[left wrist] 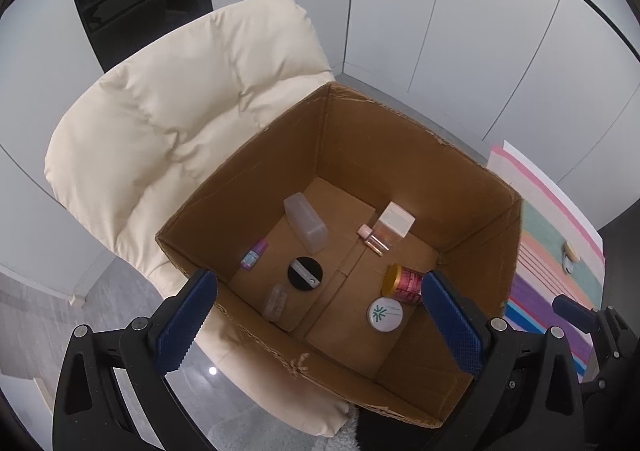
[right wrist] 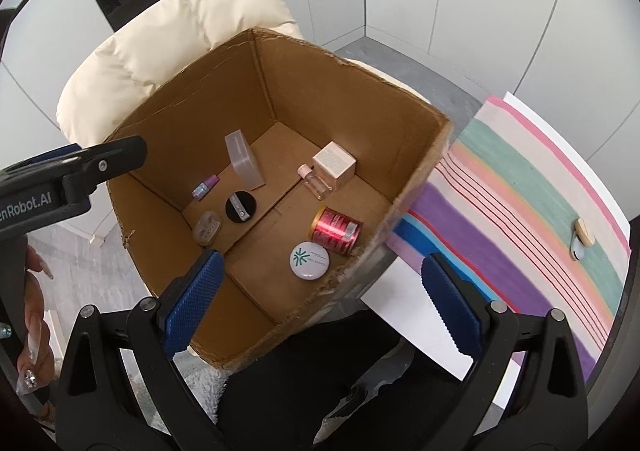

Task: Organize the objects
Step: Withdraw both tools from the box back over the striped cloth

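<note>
Box [left wrist: 400, 139] sits on the cream chair [left wrist: 168, 123], small toiletries lying loose on its floor. My left gripper [left wrist: 320, 315] and right gripper [right wrist: 320, 303] hover spread, empty. Red tin [right wrist: 336, 231] looks light, slippery; I'd pinch its sides.

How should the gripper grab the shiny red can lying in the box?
The red can lies on its side on the floor of the cardboard box, so probably come straight down from above and pinch across its round middle, not the ends. The white round tin sits close beside it, so keep one finger clear of that.
</note>
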`<action>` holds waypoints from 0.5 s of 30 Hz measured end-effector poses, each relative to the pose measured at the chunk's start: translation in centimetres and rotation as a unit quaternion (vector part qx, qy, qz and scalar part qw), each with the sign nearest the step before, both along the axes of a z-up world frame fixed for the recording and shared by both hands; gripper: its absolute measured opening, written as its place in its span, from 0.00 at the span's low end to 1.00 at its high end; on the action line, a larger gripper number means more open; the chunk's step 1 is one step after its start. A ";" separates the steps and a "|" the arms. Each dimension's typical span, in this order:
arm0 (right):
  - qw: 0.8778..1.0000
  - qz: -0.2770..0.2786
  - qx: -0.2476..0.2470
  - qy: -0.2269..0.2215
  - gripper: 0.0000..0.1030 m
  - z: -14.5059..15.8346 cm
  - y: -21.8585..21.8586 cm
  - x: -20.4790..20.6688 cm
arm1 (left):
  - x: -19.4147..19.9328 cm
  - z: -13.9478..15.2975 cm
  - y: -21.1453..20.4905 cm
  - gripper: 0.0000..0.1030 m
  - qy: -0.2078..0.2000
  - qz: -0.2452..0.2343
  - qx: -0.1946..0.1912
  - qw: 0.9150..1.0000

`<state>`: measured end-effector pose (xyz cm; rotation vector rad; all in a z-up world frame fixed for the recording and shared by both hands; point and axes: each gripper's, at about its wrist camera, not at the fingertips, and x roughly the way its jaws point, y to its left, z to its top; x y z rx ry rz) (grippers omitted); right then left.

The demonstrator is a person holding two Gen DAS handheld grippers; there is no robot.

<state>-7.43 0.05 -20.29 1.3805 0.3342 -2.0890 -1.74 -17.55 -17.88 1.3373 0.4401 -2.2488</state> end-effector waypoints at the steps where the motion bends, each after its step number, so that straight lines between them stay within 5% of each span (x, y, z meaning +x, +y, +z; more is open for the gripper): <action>1: 1.000 -0.004 0.000 -0.002 0.98 0.0 0.3 -0.1 | -0.1 0.0 0.2 1.00 0.001 -0.002 0.002 1.000; 15: 0.996 -0.087 -0.009 0.014 0.98 2.0 8.2 -0.7 | -2.4 0.8 6.9 1.00 0.000 -0.069 -0.004 0.998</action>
